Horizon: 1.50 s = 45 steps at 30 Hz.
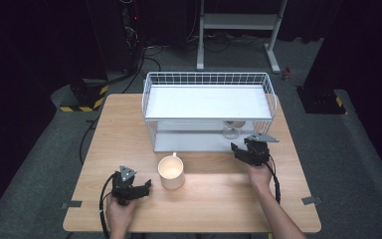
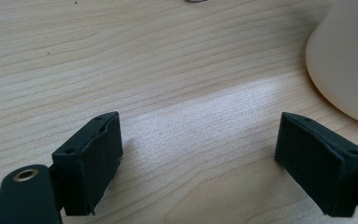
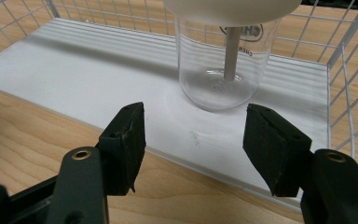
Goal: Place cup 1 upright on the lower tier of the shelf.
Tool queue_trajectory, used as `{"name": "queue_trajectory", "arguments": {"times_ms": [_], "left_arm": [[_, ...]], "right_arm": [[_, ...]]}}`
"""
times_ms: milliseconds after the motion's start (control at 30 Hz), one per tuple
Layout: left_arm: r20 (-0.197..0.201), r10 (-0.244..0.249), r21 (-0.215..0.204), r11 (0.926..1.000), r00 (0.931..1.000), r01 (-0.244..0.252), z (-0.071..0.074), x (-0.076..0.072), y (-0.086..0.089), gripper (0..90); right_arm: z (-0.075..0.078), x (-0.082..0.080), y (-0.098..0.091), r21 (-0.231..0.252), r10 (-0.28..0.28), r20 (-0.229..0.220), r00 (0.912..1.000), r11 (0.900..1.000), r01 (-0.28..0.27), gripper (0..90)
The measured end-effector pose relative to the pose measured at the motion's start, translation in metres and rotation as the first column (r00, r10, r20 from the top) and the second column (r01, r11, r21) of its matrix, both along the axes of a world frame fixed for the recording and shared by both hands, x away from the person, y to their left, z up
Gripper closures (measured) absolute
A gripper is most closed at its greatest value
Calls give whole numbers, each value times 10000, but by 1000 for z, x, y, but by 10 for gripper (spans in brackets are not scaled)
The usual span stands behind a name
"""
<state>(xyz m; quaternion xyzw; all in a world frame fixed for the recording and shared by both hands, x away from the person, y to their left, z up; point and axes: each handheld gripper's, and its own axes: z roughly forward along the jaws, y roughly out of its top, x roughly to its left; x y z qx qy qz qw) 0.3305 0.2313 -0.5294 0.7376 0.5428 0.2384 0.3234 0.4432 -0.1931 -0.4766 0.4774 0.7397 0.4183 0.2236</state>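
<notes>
A dark room with cables on the floor surrounds a pale wooden table [image 1: 204, 189]. At its far side stands a white wire rack [image 1: 209, 107] with two shelves. On the lower shelf, near the right end, sits a clear glass beaker [image 3: 221, 70] with a pale stick inside — the right gripper [image 3: 193, 128] is just in front of it, jaws apart and holding nothing. A cream mug [image 1: 171, 172] stands mid-table; the left gripper [image 2: 198, 158] rests beside it — wide, empty.
</notes>
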Motion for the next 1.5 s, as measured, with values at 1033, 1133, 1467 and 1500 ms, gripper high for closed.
{"name": "queue_trajectory", "arguments": {"times_ms": [1033,1133,1467,1500], "left_arm": [[0,8,-3,10000,10000,-8,0,0,0,153],[2,2,9,10000,10000,-2,0,0,0,152],[3,9,0,10000,10000,-9,0,0,0,153],[2,9,-1,10000,10000,-9,0,0,0,153]], "right_arm": [[8,-22,-20,383,149,321,9994,9991,-162,379],[8,-24,-21,351,204,338,9992,9991,-216,378],[10,-32,-25,443,315,465,9984,9985,-336,377],[10,-33,-25,414,333,479,9983,9985,-353,376]]}}
